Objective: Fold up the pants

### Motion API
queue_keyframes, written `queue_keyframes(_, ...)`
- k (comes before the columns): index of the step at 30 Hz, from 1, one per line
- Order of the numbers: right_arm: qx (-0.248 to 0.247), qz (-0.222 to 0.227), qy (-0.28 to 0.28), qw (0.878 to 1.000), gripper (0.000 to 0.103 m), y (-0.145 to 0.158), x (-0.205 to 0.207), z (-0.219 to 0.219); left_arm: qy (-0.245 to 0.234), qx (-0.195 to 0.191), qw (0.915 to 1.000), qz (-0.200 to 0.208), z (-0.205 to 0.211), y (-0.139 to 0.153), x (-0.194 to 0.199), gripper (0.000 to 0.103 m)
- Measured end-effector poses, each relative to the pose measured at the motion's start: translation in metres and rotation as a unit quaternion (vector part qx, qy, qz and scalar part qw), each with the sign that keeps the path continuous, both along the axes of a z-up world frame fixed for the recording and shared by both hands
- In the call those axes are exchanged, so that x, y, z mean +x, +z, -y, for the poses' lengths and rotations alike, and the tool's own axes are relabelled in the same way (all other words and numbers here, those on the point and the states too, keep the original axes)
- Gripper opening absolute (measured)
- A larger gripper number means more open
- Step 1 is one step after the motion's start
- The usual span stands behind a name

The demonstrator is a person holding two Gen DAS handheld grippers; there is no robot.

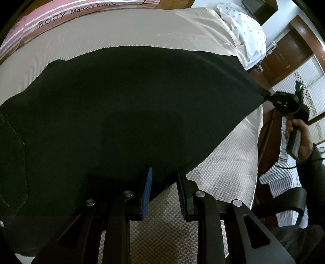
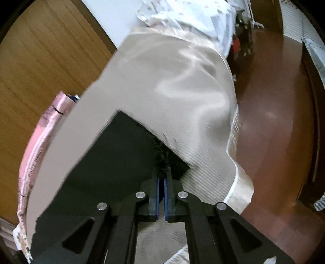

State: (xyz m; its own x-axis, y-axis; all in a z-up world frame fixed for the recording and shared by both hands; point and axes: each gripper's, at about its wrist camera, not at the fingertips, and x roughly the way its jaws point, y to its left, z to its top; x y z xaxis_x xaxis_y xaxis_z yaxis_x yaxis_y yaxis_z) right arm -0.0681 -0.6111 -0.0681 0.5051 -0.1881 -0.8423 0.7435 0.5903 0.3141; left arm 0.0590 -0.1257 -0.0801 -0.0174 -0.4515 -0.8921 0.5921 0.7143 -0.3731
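Black cloth fills most of the left wrist view: the pants [image 1: 121, 105] lie spread on a bed w/ a woven beige cover [image 1: 113, 34], right ahead of and under the left gripper [image 1: 163, 182]. Its jaws stand partly apart; the blue pads [image 1: 147, 193] straddle the near hem, but I can't tell if they actually press on it — the fabric edge seems to pass between them w/ a gap showing. The right gripper [image 2: 161, 182] is closed, pads pinching a bunched bit of the pants' far corner. From the left view that same gripper [image 1: 284, 101] sits off to the right, past the bed edge, the cloth pulled taut into a point toward it, a hand [image 1: 298, 134] on its handle.

Progress, as a judgement: early. The garment looks flat, one layer or maybe already halved lengthwise — can't say which. One corner is secured, the other not clearly so; no crosswise fold is visible yet. What's left: secure the near hem, carry both corners over, lay down, smooth.

Hard to read: the pants are so dark that seams, legs and waistband barely show; a pocket-like patch [image 1: 12, 162] sits left of the left gripper. The garment's left end is cut off by the frame. The right view is motion-blurred. A pink striped cloth [image 1: 50, 18] and a white dotted pillow [image 1: 243, 34] lie at the bed's far side.
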Motion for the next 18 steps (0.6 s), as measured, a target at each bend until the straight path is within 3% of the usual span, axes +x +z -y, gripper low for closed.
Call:
queue_keyframes(5,0.018,-0.010,-0.010,1.000,0.004,-0.012,-0.002,0.004,0.006,-0.006,1.0000,-0.003,-0.001,-0.002,0.000,0.026)
queue_keyframes(6,0.017,-0.011,-0.005,1.000,0.008,-0.012,0.000,0.002,0.008,-0.008,0.9999,-0.004,0.000,-0.003,0.000,0.026)
queue_keyframes(8,0.015,-0.039,0.017,0.999,0.030,-0.010,0.007,-0.001,0.018,-0.021,0.9996,-0.008,-0.005,-0.001,0.003,0.026)
queue_keyframes(9,0.013,-0.066,0.028,0.997,0.060,-0.009,0.012,-0.003,0.027,-0.025,0.9993,-0.008,-0.008,0.000,0.005,0.026)
queue_keyframes(13,-0.044,-0.054,0.039,0.997,0.059,0.021,0.011,-0.017,0.082,-0.056,0.9948,0.022,-0.030,0.019,0.018,0.027)
queue_keyframes(15,-0.082,-0.044,0.040,0.995,0.060,0.042,0.013,-0.024,0.116,-0.068,0.9896,0.052,-0.046,0.033,0.030,0.034)
queue_keyframes(18,-0.114,-0.025,0.095,0.989,0.060,0.071,0.035,-0.047,0.153,-0.060,0.9826,0.086,-0.068,0.043,0.047,0.039)
